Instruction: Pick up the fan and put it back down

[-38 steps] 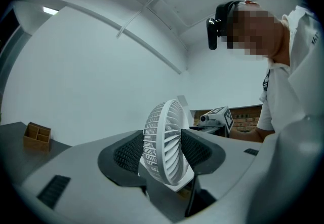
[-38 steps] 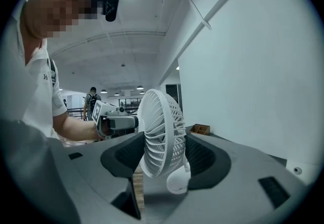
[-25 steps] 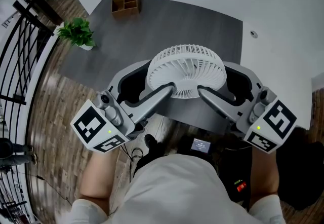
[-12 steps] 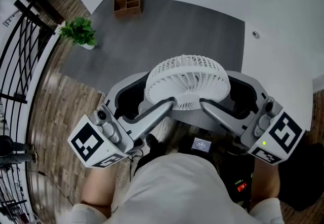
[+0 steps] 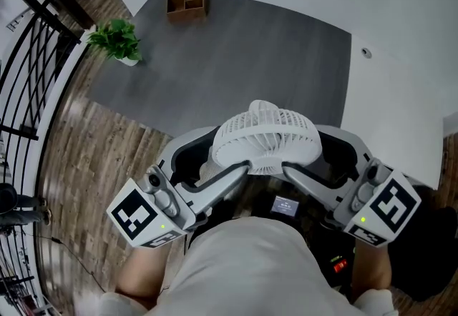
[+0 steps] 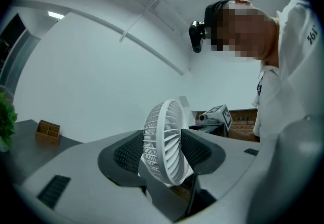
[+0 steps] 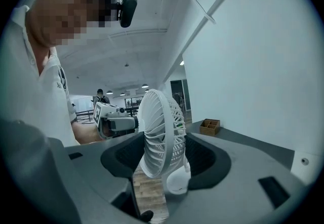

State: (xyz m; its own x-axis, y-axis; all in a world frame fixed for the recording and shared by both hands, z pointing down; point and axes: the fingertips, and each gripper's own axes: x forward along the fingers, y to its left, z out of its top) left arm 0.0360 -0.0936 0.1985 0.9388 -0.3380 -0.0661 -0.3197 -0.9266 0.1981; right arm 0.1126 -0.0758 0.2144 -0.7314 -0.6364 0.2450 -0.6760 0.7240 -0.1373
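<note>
Clamping white fan at 9 o'clock with left tool, at 3 o'clock with right tool, holding it aloft over surface edge at 6 o'clock, leaving open room toward 12 o'clock.

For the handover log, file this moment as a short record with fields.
fan: white fan, lifted clear of the table, tilted
left gripper: tongs closed on the fan's grille
right gripper: tongs closed on the grille from the other side
table: dark grey, beyond the fan
also there: wooden organiser at the far edge; potted plant at the left edge
under the fan: wood floor
</note>
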